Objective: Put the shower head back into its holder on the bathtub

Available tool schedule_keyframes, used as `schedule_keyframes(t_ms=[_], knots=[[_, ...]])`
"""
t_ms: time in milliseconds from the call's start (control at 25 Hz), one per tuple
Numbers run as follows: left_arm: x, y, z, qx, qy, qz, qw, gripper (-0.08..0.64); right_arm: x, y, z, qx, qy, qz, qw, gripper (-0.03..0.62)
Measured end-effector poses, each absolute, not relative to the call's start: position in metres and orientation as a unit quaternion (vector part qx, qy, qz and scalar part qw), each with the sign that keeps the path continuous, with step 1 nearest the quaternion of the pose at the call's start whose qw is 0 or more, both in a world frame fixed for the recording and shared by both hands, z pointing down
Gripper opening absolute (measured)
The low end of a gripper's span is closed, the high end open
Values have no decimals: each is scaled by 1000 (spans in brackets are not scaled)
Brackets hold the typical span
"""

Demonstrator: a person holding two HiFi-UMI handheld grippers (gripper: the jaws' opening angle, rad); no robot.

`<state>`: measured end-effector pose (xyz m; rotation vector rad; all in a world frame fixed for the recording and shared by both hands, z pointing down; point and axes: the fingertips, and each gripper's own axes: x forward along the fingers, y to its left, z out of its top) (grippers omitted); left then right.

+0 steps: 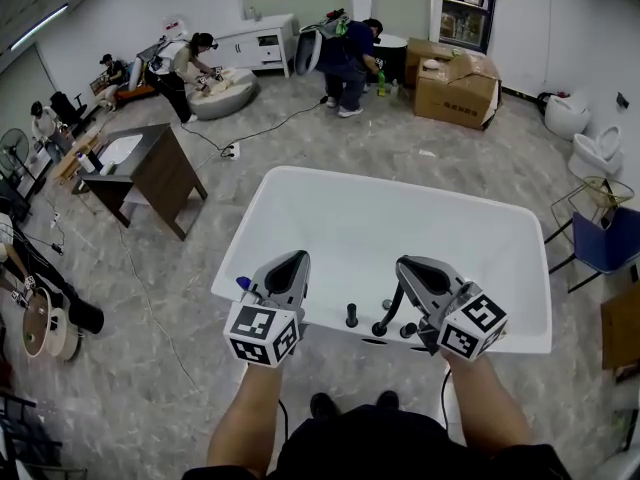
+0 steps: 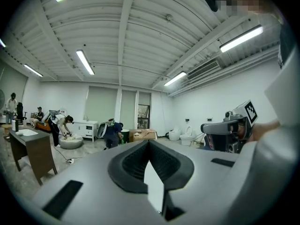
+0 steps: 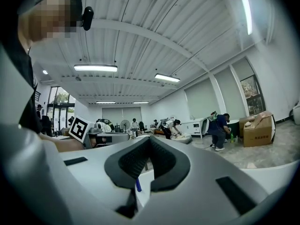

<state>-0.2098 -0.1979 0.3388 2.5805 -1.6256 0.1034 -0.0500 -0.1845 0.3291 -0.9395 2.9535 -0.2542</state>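
risks as i read them: the left gripper (image 1: 296, 261) hangs over the near rim of the bathtub (image 1: 520, 343), left of the fittings. little to go wrong there, short of clipping the black knob (image 1: 351, 316) on a swing to the right. the main worry is the shower head (image 1: 392, 306). it's the black piece standing up from its holder (image 1: 379, 329) on the near rim, right of middle. it looks seated, but it's too small here to confirm the seat. if it's only perched, a nudge could tip it off the rim into the tub. the right gripper (image 1: 408, 266) is just beside it on its right, so a sideways sweep of that body is the likely cause. the scene fits a head in the holder waiting to be lifted out, and equally one already set back in; can't split the two from this. pose: left forearm (image 1: 250, 418) and right forearm (image 1: 490, 413) reach forward side by side, with both grippers about level and pointing across the tub toward its far rim. left jaws are together with nothing between them. right jaws also meet at the tips. a small blue sliver (image 3: 138, 185) shows low in the gap; can't tell what it is, and it doesn't look clamped. neither gripper holds the shower head.
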Motion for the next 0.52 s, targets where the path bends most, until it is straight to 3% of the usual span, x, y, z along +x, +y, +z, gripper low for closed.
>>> schedule_keyframes(t_ms=[520], knots=[[-203,-197,338,844,-534,26,44,14,-40,-183,330,-308,948,-82,15,12]])
